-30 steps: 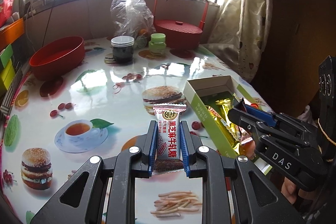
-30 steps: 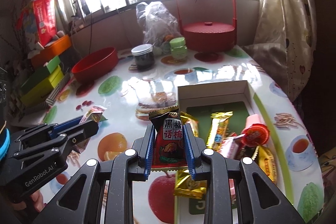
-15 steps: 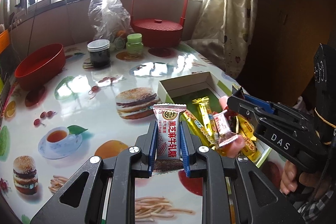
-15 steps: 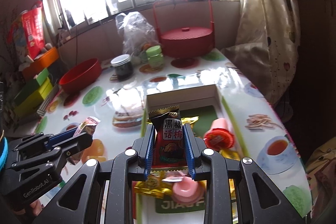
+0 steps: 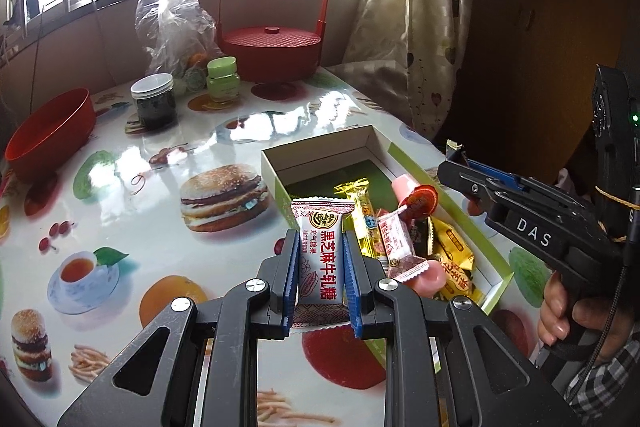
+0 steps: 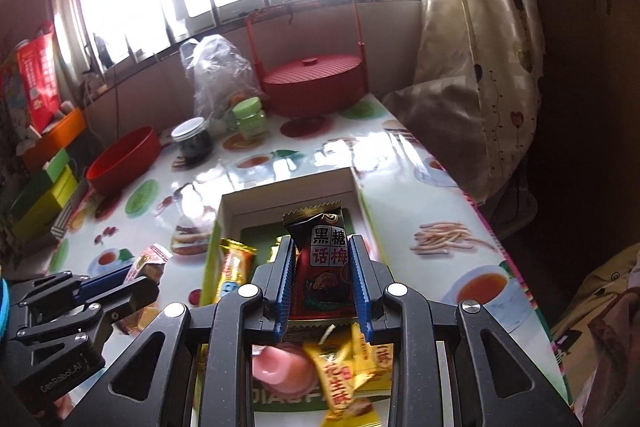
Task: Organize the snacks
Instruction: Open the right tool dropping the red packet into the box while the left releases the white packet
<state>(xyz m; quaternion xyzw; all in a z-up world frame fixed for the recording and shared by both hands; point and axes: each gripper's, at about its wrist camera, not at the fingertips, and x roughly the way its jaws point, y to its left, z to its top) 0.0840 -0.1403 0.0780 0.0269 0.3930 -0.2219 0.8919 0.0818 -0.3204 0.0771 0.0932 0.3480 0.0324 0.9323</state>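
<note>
My left gripper (image 5: 320,247) is shut on a white and red nougat candy packet (image 5: 322,255), held above the table by the near left edge of the open green box (image 5: 276,171). The box holds several wrapped snacks (image 5: 452,259) and pink jelly cups (image 5: 412,193). My right gripper (image 6: 320,251) is shut on a dark brown and red plum candy packet (image 6: 322,259), held above the same box (image 6: 288,191). The right gripper shows at the right of the left wrist view (image 5: 454,155), the left gripper at the lower left of the right wrist view (image 6: 132,279).
A red bowl (image 5: 52,131), a dark jar (image 5: 154,101), a green jar (image 5: 222,79), a plastic bag (image 5: 172,23) and a red lidded basket (image 5: 272,47) stand at the far side of the table. Coloured boxes (image 6: 44,183) lie at the left. A curtain (image 5: 404,27) hangs beyond the right edge.
Both grippers have moved forward and right toward the box with their packets still held. The right gripper now hangs over the box's snacks.
</note>
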